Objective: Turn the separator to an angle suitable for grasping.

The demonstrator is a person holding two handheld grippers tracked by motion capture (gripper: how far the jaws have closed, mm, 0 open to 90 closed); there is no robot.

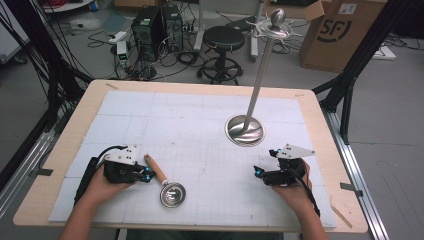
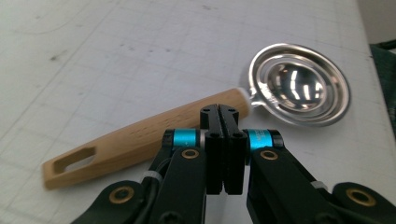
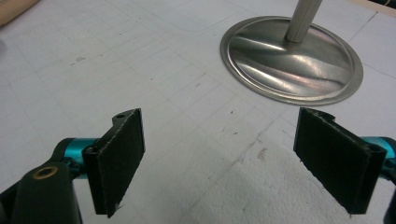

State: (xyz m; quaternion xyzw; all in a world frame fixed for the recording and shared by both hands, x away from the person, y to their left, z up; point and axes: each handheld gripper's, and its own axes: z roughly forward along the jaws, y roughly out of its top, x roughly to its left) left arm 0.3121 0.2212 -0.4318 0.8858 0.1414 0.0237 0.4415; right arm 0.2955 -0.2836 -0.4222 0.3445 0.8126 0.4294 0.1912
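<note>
A small metal ladle (image 1: 172, 194) with a wooden handle (image 1: 155, 169) lies on the white mat, front left of centre. My left gripper (image 1: 148, 175) sits just left of the handle. In the left gripper view its jaws (image 2: 224, 113) are pressed together with nothing between them, their tips right at the handle (image 2: 135, 140) near the shiny bowl (image 2: 299, 85). My right gripper (image 1: 257, 171) rests at the front right, open and empty. In the right gripper view it (image 3: 219, 156) points toward the round base of a metal stand (image 3: 292, 60).
The metal stand (image 1: 244, 130) rises from the mat right of centre, its pole leaning up to a hooked top (image 1: 274, 26). The white gridded mat (image 1: 200, 110) covers a wooden table (image 1: 65, 150). Beyond the table are a stool, computers and a cardboard box.
</note>
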